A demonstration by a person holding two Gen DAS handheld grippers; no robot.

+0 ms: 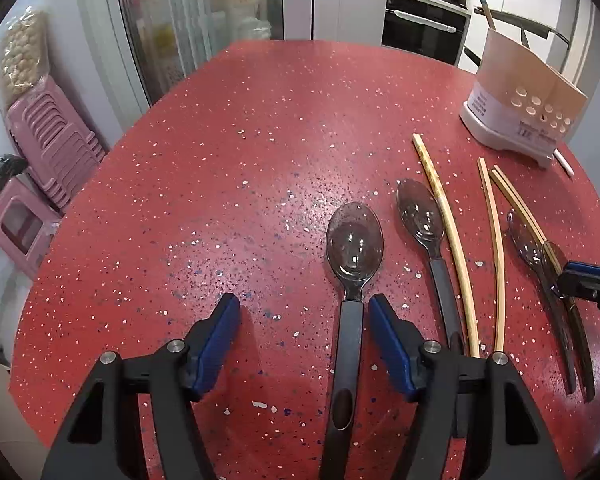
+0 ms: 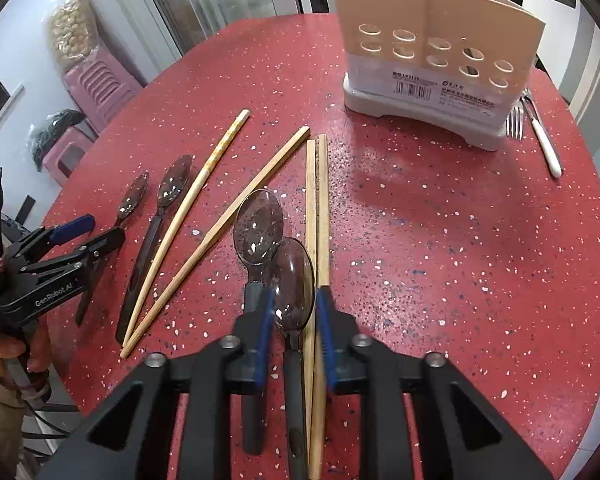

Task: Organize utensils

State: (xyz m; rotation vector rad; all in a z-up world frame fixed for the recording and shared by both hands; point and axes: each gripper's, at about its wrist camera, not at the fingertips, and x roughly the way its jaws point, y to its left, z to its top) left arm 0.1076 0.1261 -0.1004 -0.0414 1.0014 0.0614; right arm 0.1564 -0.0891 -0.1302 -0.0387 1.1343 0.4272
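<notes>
Several clear-bowled spoons with dark handles and several wooden chopsticks lie on the red speckled table [image 1: 228,152]. My left gripper [image 1: 304,308] is open, low over the table, and the handle of one spoon [image 1: 354,240] runs between its fingers close to the right finger. My right gripper [image 2: 294,300] is partly closed around the neck of another spoon [image 2: 294,276] and two chopsticks [image 2: 317,208] beside it; whether it grips them I cannot tell. A further spoon [image 2: 258,228] lies just left of it. The beige utensil holder [image 2: 436,52] stands at the far right.
A second spoon [image 1: 420,212] and chopsticks [image 1: 444,216] lie right of my left gripper. A white-handled fork [image 2: 540,136] lies right of the holder. Pink stools [image 1: 48,152] stand beyond the table's left edge. A hand [image 2: 8,356] holds the left gripper.
</notes>
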